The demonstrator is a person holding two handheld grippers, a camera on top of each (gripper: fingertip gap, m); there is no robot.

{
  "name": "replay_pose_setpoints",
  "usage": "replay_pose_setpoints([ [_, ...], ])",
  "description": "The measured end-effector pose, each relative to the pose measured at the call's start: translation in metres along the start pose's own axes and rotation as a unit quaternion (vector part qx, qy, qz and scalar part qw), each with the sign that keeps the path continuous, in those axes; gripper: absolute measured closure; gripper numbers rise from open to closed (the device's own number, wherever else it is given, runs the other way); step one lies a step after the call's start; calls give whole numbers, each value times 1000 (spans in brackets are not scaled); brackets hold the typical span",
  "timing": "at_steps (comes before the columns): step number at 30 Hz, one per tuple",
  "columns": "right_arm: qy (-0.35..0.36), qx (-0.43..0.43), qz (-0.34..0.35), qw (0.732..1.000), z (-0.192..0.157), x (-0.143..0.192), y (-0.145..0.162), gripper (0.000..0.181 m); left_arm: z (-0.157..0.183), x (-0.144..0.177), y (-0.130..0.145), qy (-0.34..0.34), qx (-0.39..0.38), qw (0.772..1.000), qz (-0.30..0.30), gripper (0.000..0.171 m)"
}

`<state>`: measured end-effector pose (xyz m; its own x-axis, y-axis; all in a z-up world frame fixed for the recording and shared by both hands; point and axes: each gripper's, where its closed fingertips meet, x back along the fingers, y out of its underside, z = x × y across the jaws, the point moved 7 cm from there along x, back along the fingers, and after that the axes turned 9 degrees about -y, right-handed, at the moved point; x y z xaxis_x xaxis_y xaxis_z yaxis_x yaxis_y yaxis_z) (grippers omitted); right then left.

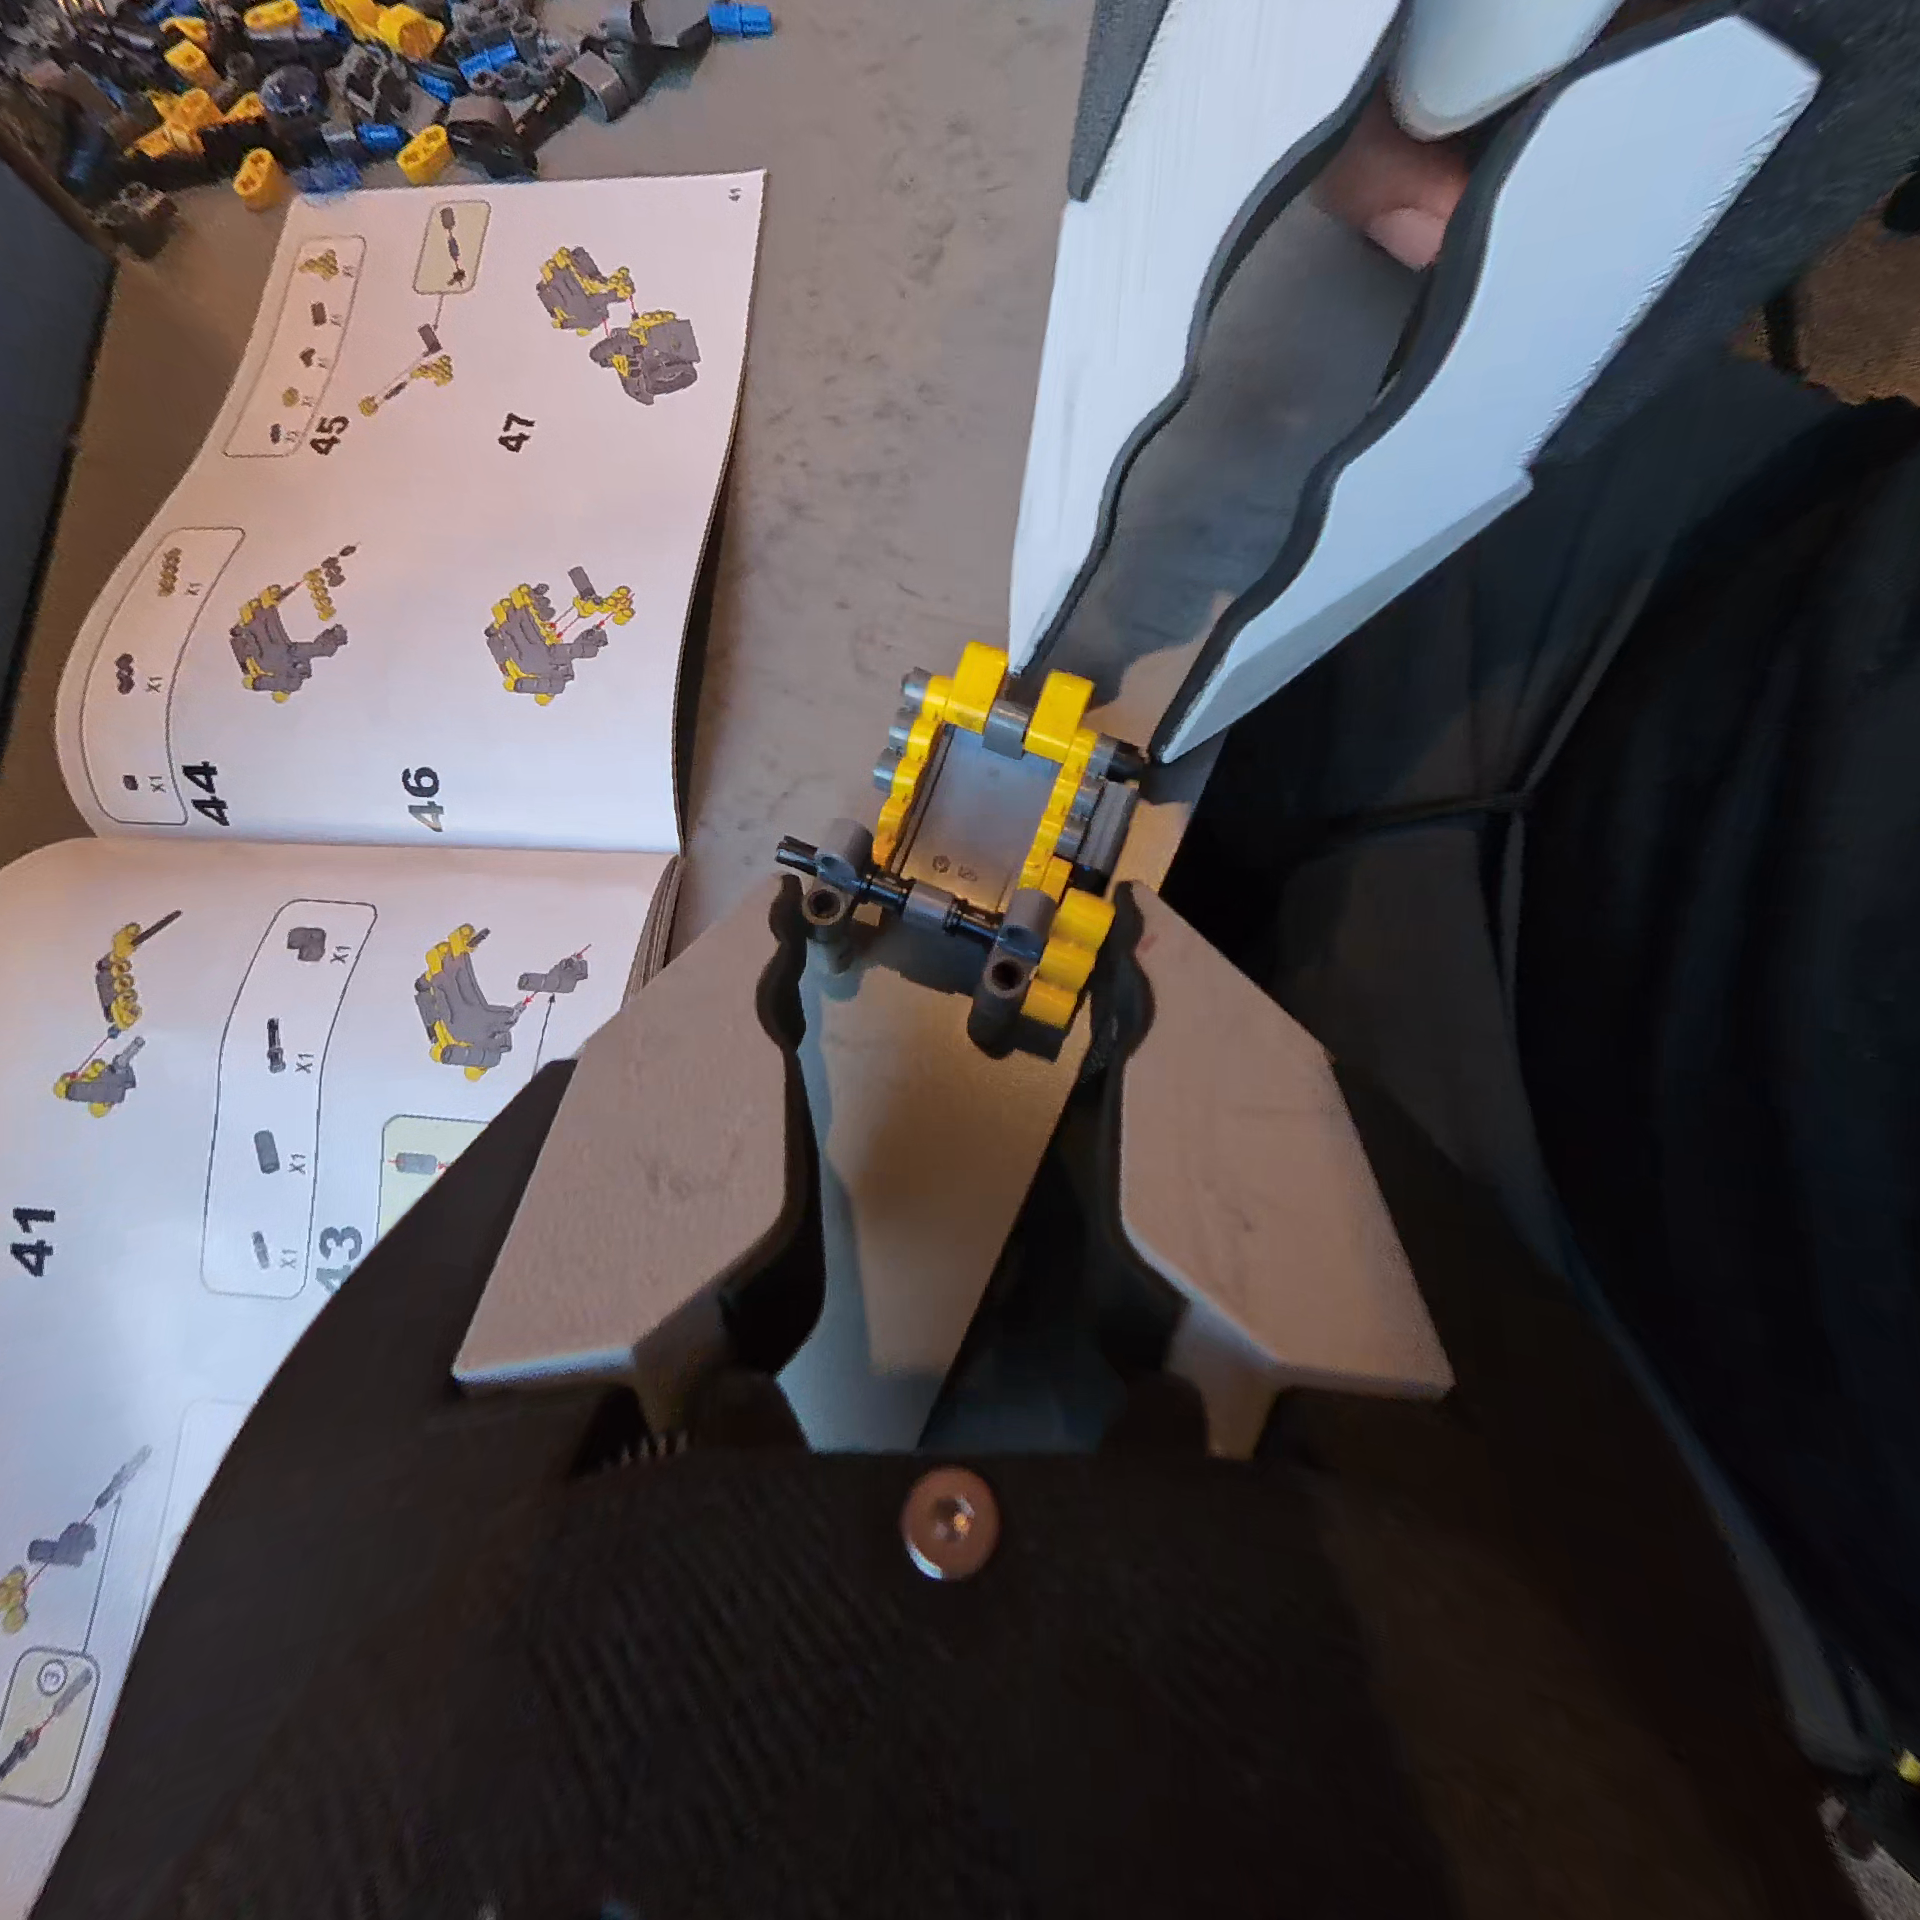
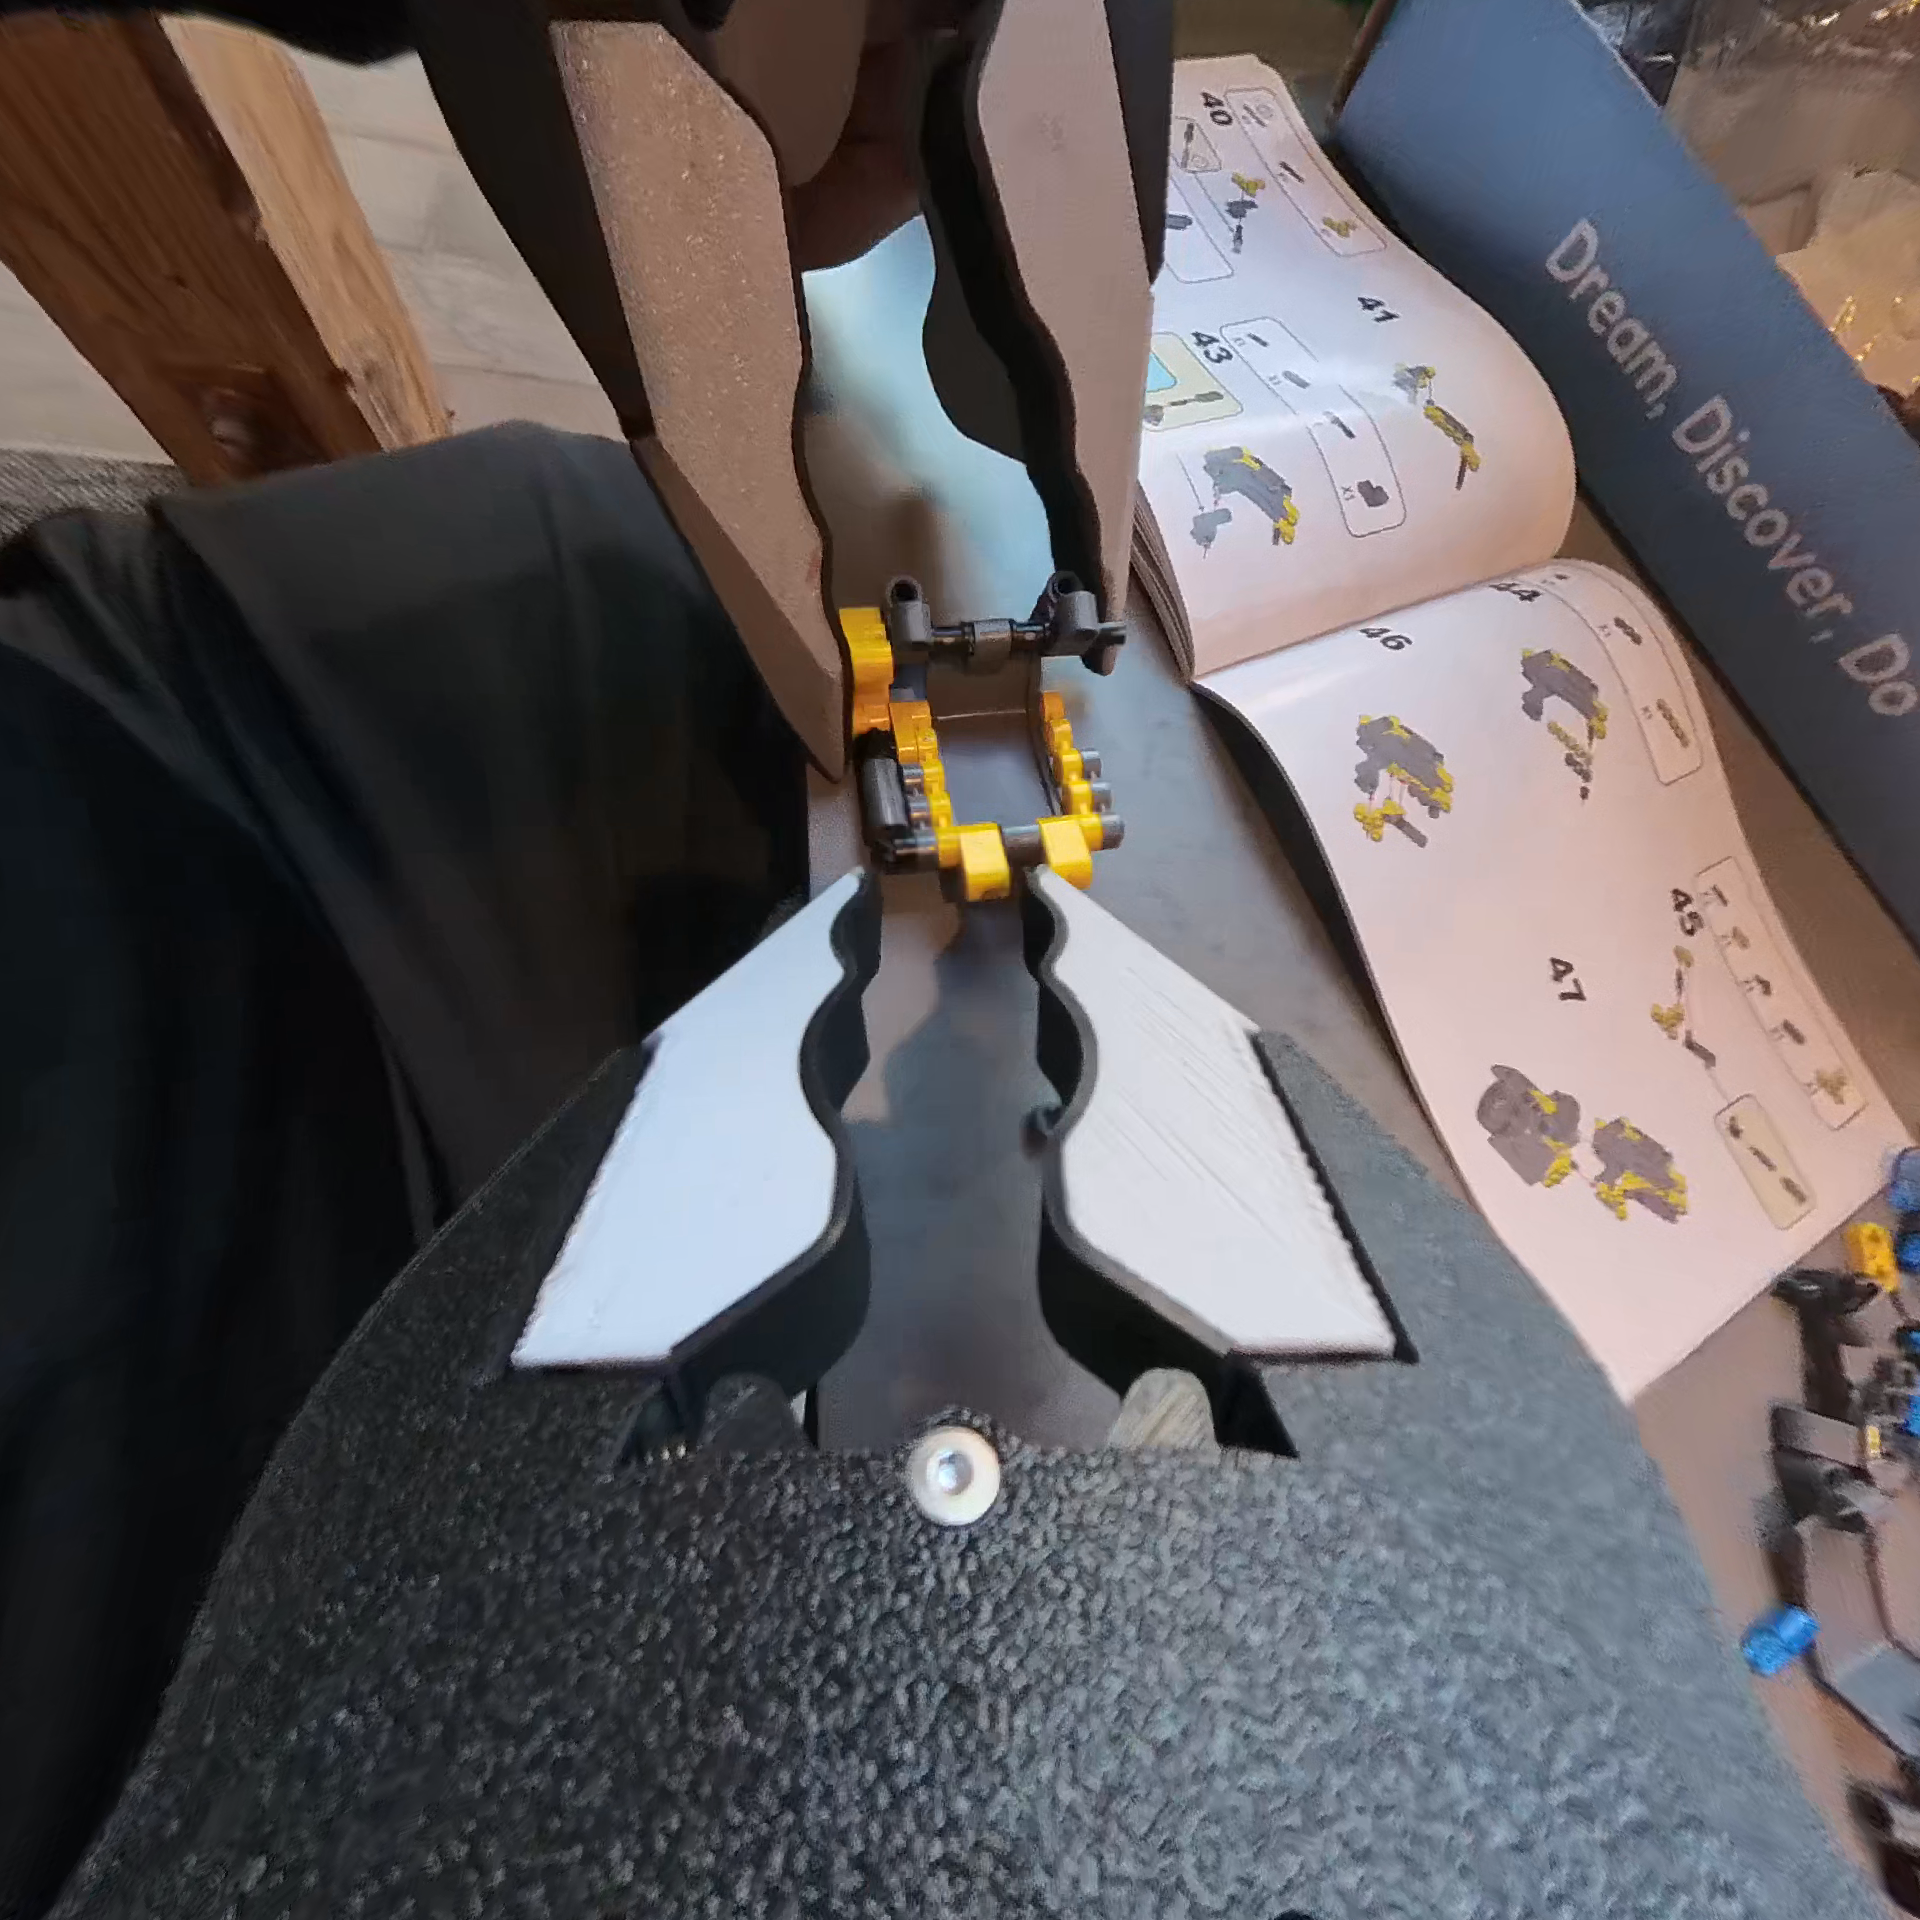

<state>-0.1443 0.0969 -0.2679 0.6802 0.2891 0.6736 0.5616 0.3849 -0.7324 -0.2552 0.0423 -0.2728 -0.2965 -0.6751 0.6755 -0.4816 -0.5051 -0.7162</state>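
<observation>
A small yellow and grey brick assembly (image 1: 977, 810) with a black axle is held over the grey table's (image 1: 894, 312) edge, between both grippers. My left gripper (image 1: 956, 899), with tan fingers, is shut on the axle end, one finger on each side. My right gripper (image 1: 1096, 707), with white fingers, comes from the far side and pinches a yellow connector and pin end on the opposite end. In the right wrist view the assembly (image 2: 987, 769) sits between my right gripper (image 2: 948, 881) below and my left gripper (image 2: 971, 696) above.
An open instruction booklet (image 1: 416, 520) lies left of the assembly and shows in the right wrist view (image 2: 1455, 779). Several loose yellow, blue and dark pieces (image 1: 312, 83) are piled beyond it. A dark blue box (image 2: 1662, 364) borders the booklet. Black cloth (image 2: 312, 831) and a wooden post (image 2: 208, 260) lie off the table. The tips of both grippers are at nearly the same place.
</observation>
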Motion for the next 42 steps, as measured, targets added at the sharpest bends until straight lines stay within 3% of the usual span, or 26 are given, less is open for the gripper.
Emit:
replay_pose_setpoints([
  [7,1,10,-6,1000,11,12,4,147,-1,-3,-1,3,-9,1000,22,114],
  [13,-8,27,-19,999,24,15,11,140,-4,-12,-9,-3,-4,1000,23,98],
  [23,-93,11,-7,996,29,5,15,140,2,-22,-16,46,2,999,15,109],
  [42,-112,-42,14,993,30,10,18,144,2,-24,-17,6,30,999,25,109],
])
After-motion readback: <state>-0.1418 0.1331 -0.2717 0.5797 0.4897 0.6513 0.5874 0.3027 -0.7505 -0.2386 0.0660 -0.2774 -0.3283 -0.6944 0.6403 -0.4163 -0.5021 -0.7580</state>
